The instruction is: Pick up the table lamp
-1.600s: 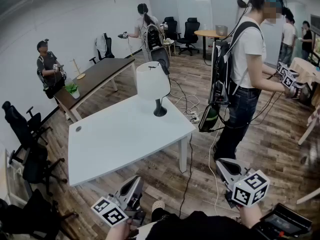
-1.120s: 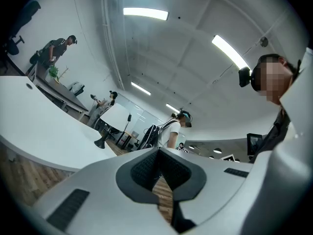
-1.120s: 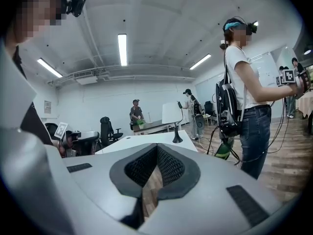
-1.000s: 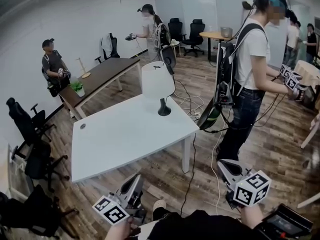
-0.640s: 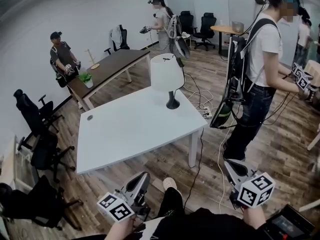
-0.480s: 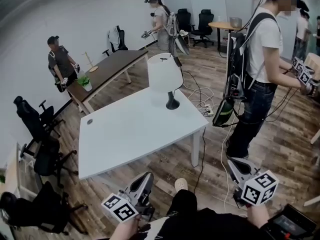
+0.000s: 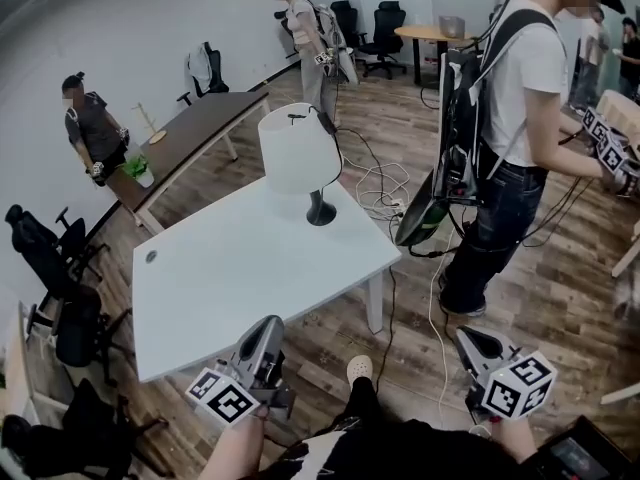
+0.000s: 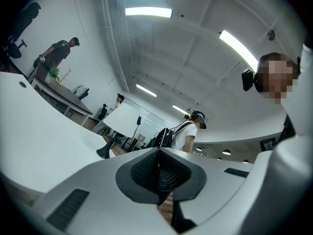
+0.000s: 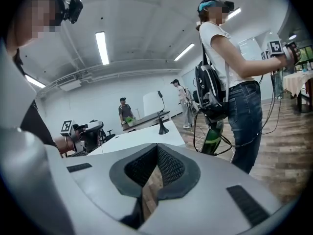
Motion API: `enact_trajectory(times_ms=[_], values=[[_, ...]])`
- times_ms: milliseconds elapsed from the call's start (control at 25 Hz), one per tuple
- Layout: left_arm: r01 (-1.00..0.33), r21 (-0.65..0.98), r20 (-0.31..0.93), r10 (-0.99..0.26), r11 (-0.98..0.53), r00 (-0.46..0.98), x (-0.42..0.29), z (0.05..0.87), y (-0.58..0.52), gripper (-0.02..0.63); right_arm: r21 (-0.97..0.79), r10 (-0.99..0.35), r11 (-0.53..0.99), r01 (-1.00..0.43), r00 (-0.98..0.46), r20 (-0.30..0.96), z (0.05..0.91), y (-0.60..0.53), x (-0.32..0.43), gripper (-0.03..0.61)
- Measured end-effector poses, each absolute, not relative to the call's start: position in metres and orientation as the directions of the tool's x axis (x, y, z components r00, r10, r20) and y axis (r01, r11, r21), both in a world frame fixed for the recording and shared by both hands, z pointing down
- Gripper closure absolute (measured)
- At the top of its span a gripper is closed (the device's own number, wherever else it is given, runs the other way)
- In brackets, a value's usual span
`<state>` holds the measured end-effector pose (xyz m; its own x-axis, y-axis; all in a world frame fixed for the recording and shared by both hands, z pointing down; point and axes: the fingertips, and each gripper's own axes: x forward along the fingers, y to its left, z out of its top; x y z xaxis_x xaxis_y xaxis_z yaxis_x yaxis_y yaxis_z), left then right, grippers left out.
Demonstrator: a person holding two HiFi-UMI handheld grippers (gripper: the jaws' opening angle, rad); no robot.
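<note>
While left tongs [image 7: 266, 330] and right tongs [image 7: 468, 340] hang pressed together, empty, short of the table [image 7: 200, 298], this looks like the approach; next, they must open around the table lamp [image 7: 297, 148].

Open-plan office: white desk [image 7: 230, 268], dark wooden desk [image 7: 195, 128], black swivel chairs [image 7: 383, 28], round meeting table [image 7: 435, 34], wood-plank floor [image 7: 570, 288], ceiling strip lights [image 8: 148, 12]
</note>
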<state>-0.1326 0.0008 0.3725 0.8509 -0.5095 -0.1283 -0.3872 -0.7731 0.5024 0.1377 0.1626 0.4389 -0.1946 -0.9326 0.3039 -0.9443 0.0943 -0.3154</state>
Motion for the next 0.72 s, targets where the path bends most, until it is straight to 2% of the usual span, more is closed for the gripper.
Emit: enact_trajectory(times_ms=[440, 720], values=[[-0.278, 0.507, -0.159, -0.406, -0.816, 0.900, -0.066, 0.350, -0.103, 0.598, -0.317, -0.948, 0.059, -0.946, -0.153, 0.278, 0.414, 0.057, 0.179, 0.565], [-0.242, 0.513, -0.156, -0.367, -0.824, 0.917, -0.065, 0.343, -0.169, 0.598, -0.280, -0.949, 0.067, -0.958, -0.147, 0.278, 0.384, -0.021, 0.175, 0.565]])
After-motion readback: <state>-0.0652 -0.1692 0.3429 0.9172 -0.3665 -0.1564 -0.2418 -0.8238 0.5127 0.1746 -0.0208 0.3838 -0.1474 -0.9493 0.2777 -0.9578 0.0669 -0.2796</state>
